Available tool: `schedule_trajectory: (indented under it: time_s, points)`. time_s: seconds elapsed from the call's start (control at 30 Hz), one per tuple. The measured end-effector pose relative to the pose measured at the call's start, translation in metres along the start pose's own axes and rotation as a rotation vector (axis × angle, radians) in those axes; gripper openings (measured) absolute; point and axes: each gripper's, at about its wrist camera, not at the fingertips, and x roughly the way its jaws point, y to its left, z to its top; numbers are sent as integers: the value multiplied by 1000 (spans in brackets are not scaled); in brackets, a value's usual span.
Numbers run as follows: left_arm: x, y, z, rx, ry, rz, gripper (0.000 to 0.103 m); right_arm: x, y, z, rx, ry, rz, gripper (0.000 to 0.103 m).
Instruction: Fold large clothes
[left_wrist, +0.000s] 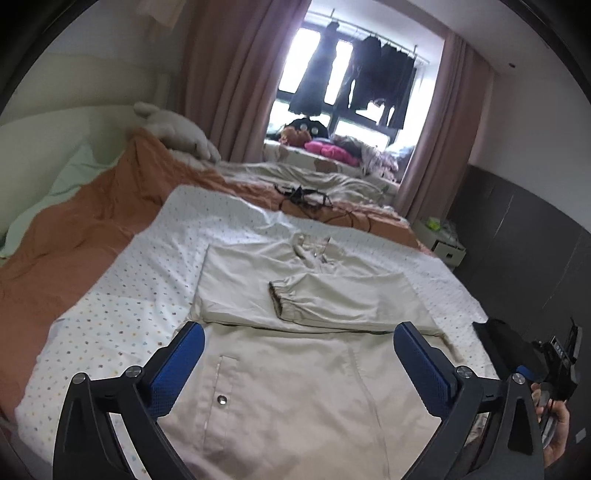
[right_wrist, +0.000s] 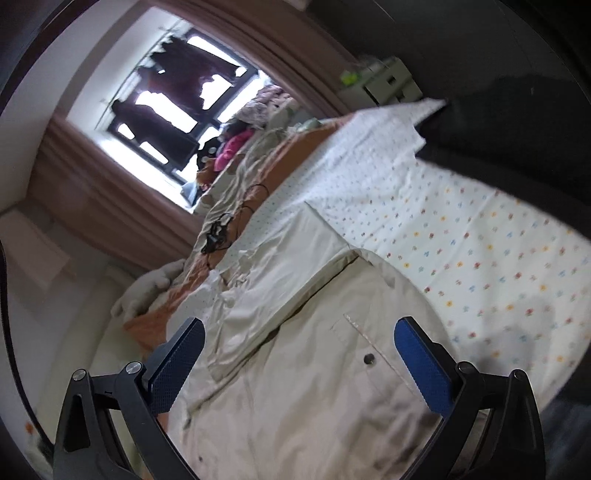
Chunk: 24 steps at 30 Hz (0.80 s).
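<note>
While the beige jacket (left_wrist: 295, 387) is spread flat on the dotted sheet (left_wrist: 122, 295) of the bed, nothing is gripped. The left gripper (left_wrist: 299, 354) is held wide apart above it. The right gripper (right_wrist: 299, 354) is spread wide too, with one sleeve (left_wrist: 332, 299) seen folded across the jacket.

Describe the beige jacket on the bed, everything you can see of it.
The beige jacket is a light, cotton-like garment lying flat on the dotted sheet. A sleeve with a gathered cuff is folded across its chest, and the collar points toward the window. A flap pocket with a metal snap faces up near the hem. The cloth is mildly creased. Both the left gripper and the right gripper are open above it, gripping nothing.
</note>
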Motion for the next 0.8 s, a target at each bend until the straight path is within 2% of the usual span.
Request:
schedule_trajectory:
  time_s: [0.13, 0.27, 0.4, 0.53, 0.67, 0.8]
  points:
    - [-30, -6, -8, 40, -50, 33, 103, -44, 12, -7, -111, -69, -29, 103]
    - [-54, -12, -23, 67, -75, 69, 103, -77, 17, -14, -202, -95, -67, 103]
    - [-73, -11, -41, 68, -88, 62, 103, -102, 19, -25, -289, -115, -80, 103]
    - [-87, -2, -59, 62, -90, 68, 103, -116, 14, -36, -317, -101, -53, 103]
    - [-98, 8, -77, 59, -102, 100, 103, -126, 4, -48, -330, -100, -70, 103]
    - [-100, 19, -98, 78, -75, 151, 103, -132, -11, -56, -316, -111, -114, 103]
